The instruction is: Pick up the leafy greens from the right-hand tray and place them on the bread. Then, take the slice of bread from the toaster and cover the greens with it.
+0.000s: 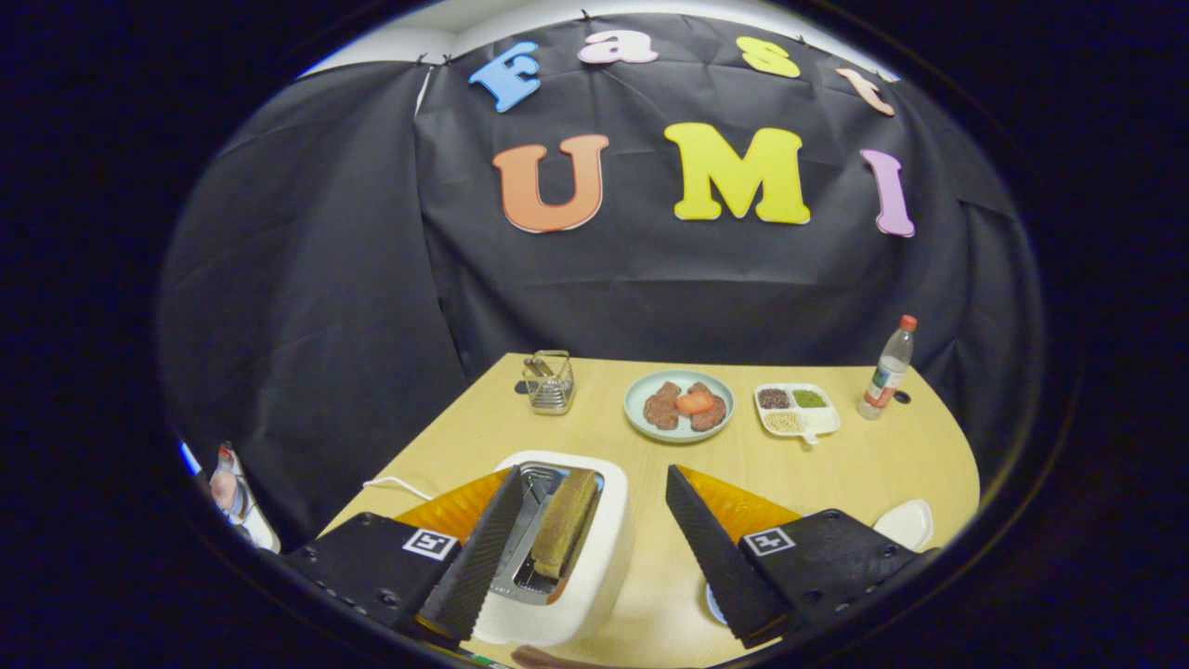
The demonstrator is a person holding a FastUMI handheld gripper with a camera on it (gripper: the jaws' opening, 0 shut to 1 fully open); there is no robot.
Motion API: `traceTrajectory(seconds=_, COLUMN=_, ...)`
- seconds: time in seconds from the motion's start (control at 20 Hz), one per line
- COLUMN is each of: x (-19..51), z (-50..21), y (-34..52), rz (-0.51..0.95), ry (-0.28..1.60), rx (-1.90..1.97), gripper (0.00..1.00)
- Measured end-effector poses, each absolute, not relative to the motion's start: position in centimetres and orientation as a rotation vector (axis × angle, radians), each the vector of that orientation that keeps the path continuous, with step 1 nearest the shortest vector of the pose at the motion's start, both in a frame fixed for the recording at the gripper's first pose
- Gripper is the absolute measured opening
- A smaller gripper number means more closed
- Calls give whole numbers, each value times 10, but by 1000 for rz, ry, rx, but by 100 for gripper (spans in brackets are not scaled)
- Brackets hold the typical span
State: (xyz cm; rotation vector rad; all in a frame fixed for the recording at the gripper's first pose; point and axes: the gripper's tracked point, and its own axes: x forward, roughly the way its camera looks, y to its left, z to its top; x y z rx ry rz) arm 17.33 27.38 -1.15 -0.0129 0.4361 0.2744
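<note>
1. The gripper (591, 544) hangs above the table (836, 465) with its fingers spread wide and grasping nothing.
2. The bread slice (564, 522) stands upright in the toaster (594, 567), between the fingers nearer the left one; an off-centre pinch could jam it against the slot.
3. I cannot make out the leafy greens, so grabbing bread first may break the order.
4. The toaster could tip.

On the bench (836, 465), the toaster (567, 548) stands near the front edge with a bread slice (564, 522) upright in its slot. Toward the back edge, left to right: wire rack (550, 382), plate (679, 406), divided tray (797, 410), bottle (887, 370) at the back right corner.
</note>
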Motion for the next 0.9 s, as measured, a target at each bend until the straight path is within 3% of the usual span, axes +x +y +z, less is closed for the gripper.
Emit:
traceTrajectory(seconds=0.1, x=180, z=-23, y=277, rz=258, ry=484, rx=-1, gripper=83)
traceTrajectory(seconds=0.15, x=185, z=-27, y=278, rz=249, ry=496, rx=-1, gripper=71)
traceTrajectory(seconds=0.55, x=179, z=-42, y=297, rz=305, ry=543, rx=-61, gripper=42)
traceTrajectory(seconds=0.65, x=175, z=-44, y=297, rz=279, ry=558, rx=-80, gripper=14)
traceTrajectory(seconds=0.9, x=164, z=-34, y=300, rz=262, ry=545, rx=-110, gripper=15)
